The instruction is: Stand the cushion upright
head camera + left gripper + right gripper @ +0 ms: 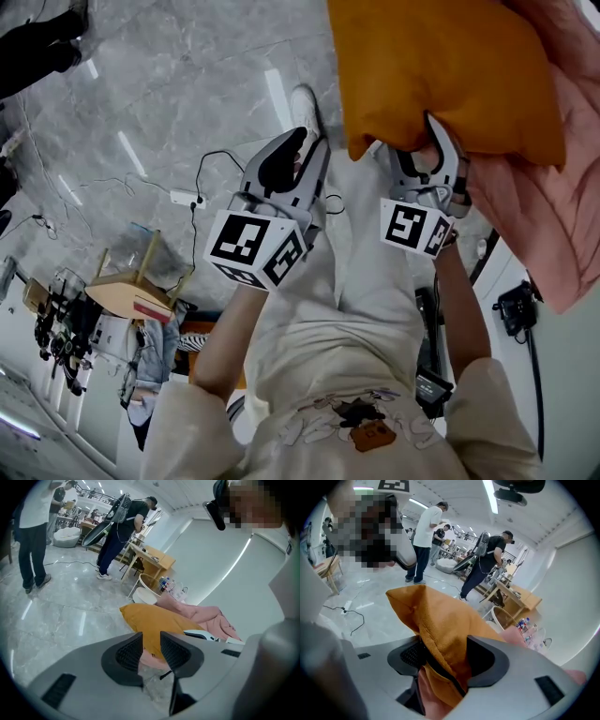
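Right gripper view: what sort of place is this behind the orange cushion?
Likely a large open lab or workshop hall: a polished grey stone floor, long ceiling light strips, wooden desks, and several people standing about.

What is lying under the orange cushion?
Pink fabric lies under the orange cushion and spreads out beside it. What supports the fabric is covered and cannot be seen.

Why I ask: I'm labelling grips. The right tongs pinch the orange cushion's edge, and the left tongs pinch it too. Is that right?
Not quite. The left tongs hold nothing: the left gripper view shows them apart, with the orange cushion lying beyond them. The right tongs do pinch its edge, as the right gripper view shows.
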`<state>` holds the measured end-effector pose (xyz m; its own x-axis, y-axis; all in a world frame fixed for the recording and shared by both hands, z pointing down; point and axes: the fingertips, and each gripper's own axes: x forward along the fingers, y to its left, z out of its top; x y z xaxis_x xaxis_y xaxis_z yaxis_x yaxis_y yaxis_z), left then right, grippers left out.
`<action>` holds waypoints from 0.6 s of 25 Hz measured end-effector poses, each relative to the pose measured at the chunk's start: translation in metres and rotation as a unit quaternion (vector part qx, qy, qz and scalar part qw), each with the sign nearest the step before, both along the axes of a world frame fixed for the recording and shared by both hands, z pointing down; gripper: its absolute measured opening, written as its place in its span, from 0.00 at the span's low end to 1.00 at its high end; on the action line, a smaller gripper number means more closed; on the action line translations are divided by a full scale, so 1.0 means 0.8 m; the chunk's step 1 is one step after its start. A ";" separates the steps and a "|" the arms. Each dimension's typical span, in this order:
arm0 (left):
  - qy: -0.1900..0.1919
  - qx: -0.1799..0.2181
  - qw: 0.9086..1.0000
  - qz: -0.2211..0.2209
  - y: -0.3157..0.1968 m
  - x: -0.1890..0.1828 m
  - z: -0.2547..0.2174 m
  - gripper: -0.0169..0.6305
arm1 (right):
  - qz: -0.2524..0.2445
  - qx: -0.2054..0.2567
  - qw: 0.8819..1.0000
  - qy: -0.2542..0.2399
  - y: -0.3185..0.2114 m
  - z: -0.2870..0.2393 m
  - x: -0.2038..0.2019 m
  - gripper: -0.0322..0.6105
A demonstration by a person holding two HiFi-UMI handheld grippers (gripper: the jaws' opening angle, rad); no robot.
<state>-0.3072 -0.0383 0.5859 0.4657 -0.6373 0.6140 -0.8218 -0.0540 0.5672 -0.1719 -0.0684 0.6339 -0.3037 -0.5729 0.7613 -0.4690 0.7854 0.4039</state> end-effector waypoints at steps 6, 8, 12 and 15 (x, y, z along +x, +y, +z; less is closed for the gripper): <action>0.054 -0.007 0.998 0.014 -0.009 0.014 0.011 0.35 | 0.030 -0.017 0.999 -0.035 -0.006 -0.012 0.009 0.35; 0.069 -0.006 0.997 0.031 -0.015 0.029 0.008 0.42 | 0.038 -0.013 0.998 -0.050 -0.007 -0.021 0.015 0.34; 0.071 0.002 0.997 0.040 -0.026 0.038 0.006 0.42 | 0.051 -0.014 0.997 -0.050 -0.007 -0.031 0.026 0.32; 0.034 -0.008 0.999 0.036 -0.028 0.023 0.020 0.37 | 0.059 -0.015 0.997 -0.049 -0.006 -0.034 0.029 0.31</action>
<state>-0.2887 -0.0608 0.6016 0.5501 -0.5914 0.5897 -0.7761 -0.1012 0.6225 -0.1485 -0.0731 0.6069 -0.3091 -0.5857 0.7492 -0.5948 0.7338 0.3283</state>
